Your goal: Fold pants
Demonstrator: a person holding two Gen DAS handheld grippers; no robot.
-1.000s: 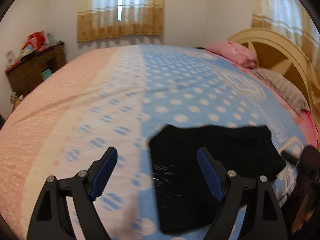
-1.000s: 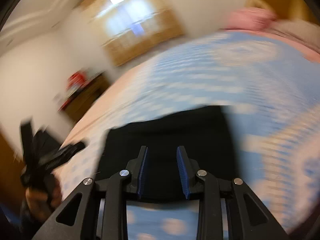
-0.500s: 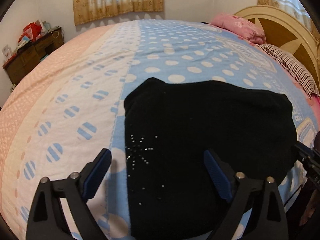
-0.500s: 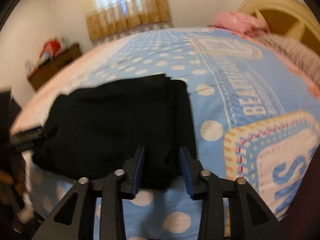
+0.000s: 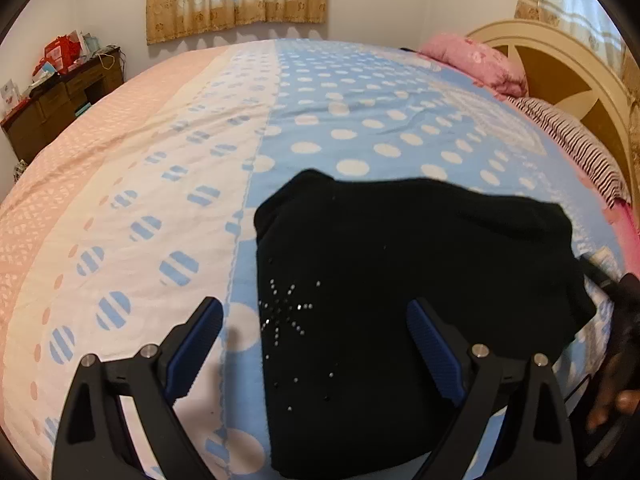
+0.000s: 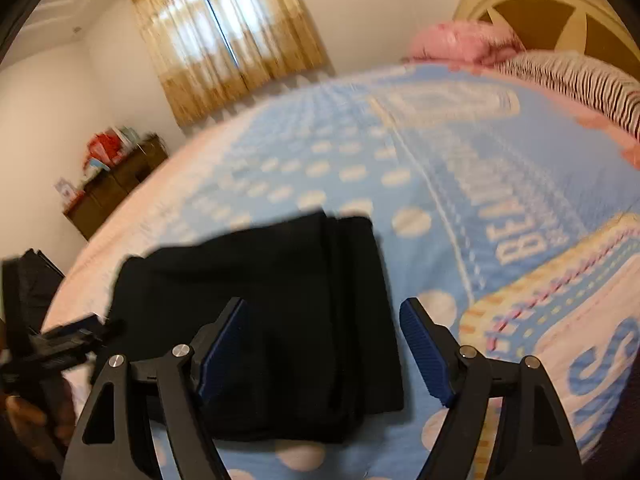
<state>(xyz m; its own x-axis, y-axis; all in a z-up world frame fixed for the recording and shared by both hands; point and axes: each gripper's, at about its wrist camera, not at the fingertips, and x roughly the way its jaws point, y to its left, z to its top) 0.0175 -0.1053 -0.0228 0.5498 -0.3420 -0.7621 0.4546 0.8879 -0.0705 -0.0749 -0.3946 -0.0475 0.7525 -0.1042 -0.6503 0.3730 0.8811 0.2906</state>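
A: Where do the pants (image 5: 404, 304) lie?

B: On the bed (image 5: 320, 120), near its close edge, on the blue spotted part of the cover. They look folded into a compact dark block, with a small sparkly star pattern toward one side.

A: And the tongs?

B: Both pairs stand wide and hold nothing. The left tongs (image 5: 316, 344) hover above the near part of the block, one finger over the white-and-blue cover just beside the cloth, the other over the black fabric. The right tongs (image 6: 324, 346) hover over the opposite end, where the layered edges of the fold show; one finger sits over the cloth, the other over the cover just beside it.

A: What is the step, as you judge it?

B: The fold looks nearly finished, so I'd guess tidying or one last fold. To do it well, come down straight onto an edge, catch all layers together rather than the top one only, and lift both ends evenly so the stack doesn't slide apart. The right view is blurred, so I can't tell how neatly the layers line up.
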